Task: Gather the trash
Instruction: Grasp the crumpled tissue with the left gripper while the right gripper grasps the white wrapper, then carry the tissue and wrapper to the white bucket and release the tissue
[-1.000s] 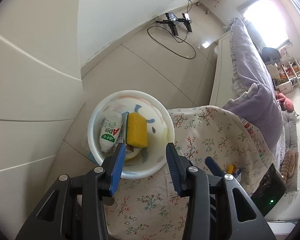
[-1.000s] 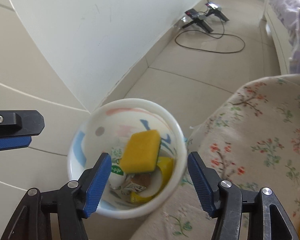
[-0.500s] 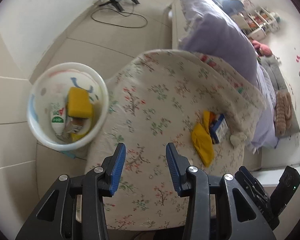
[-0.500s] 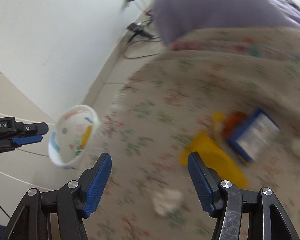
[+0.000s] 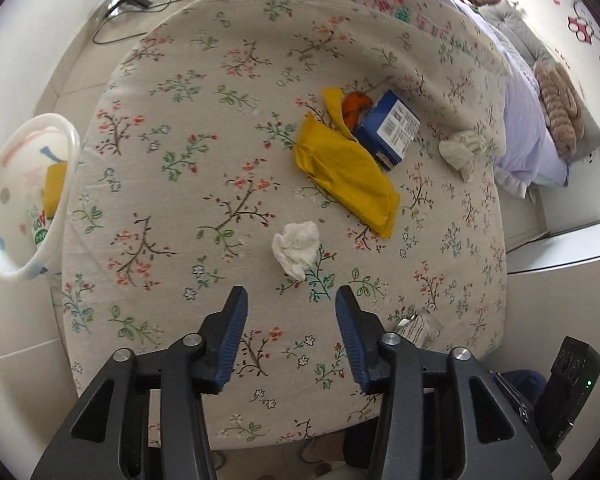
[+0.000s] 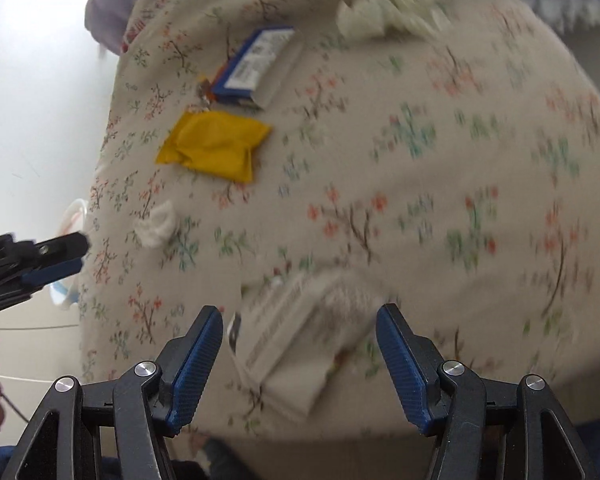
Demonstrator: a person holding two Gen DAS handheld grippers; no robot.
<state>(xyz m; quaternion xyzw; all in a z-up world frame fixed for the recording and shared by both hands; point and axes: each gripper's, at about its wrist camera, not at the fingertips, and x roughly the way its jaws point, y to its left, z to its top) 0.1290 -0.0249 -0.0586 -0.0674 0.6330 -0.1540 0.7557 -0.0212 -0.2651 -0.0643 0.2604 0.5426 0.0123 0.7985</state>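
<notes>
Two grippers hang over a round table w/ a floral cloth [image 5: 228,168], both w/ jaws apart and holding nothing. Left gripper [image 5: 288,336] sits at the bottom of its frame, pointing at a crumpled white tissue [image 5: 296,246] just ahead of its tips. Past that, center-right: a yellow wrapper [image 5: 348,172], w/ a blue box [image 5: 388,128] and something orange [image 5: 356,106] touching at its upper end. Another white wad [image 5: 462,152] lies near the right edge of the cloth. White bin [image 5: 66,184] shows at the left edge of the frame, beside the table, w/ trash inside.

Right gripper [image 6: 300,356] view is blurred; a flat white packet [image 6: 296,344] lies between its fingers, not gripped. Yellow wrapper [image 6: 216,146] and blue box [image 6: 252,64] appear upper left, tissue [image 6: 156,224] mid-left.
</notes>
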